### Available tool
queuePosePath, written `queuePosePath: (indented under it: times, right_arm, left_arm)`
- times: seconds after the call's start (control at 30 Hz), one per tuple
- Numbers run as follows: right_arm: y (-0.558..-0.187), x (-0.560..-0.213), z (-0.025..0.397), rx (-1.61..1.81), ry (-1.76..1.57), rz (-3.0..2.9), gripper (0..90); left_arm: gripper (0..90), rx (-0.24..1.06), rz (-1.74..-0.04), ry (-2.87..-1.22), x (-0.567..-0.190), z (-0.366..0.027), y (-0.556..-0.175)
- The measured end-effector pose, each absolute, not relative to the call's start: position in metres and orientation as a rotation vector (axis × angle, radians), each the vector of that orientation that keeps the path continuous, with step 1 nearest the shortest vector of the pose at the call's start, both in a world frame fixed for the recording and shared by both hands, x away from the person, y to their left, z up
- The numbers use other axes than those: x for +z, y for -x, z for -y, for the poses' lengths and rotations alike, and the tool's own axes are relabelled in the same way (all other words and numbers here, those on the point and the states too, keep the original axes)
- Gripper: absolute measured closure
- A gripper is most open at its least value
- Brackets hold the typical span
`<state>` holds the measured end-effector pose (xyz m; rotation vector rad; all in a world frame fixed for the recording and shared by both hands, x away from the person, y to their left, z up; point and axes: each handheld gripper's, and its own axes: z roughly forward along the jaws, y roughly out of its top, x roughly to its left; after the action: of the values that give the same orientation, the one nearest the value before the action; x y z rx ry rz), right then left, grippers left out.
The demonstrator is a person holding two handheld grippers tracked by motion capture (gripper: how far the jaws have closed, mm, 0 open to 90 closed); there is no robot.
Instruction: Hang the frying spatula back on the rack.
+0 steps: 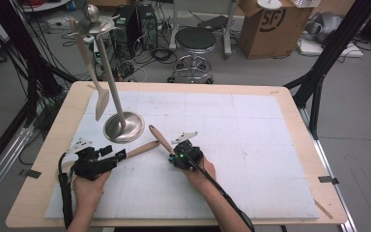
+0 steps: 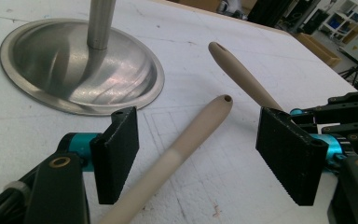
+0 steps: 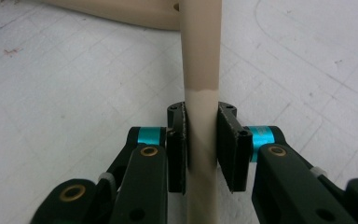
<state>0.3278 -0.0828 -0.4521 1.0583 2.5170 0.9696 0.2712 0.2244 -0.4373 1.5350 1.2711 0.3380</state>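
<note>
Right tool [image 3: 201, 140]: clenched on a beige utensil handle [image 3: 200, 60], lifted near the tabletop's middle. Left tool [image 2: 198, 154]: jaws released, straddling a second beige handle [image 2: 186, 144] lying toward the front left corner. Steel stand [image 1: 123, 126], left of centre: one spoon [image 1: 92, 72] hangs from its top disc. Judgement: one hung, one gripped for hanging, one not yet grasped.

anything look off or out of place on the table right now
Nothing looks spilled or broken. One utensil hangs from the metal stand; two more are off it: one beige handle lies on the white mat between the open left gripper jaws, the other handle is clamped in the right gripper.
</note>
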Motion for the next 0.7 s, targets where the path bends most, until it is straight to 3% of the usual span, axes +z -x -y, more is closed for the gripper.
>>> queuePosePath:
  times: [0.2,0.7]
  right_arm:
    - [-0.327,-0.447,0.085,1.017,-1.05,-2.513,77.6]
    - [-0.331,-0.394,0.1,1.381,-1.046,-2.368,77.6]
  left_arm:
    - [30.4,0.333,-1.273,-1.531,-0.438,-0.226,-0.272]
    - [30.4,0.335,-1.271,-1.533,-0.438,-0.225,-0.272]
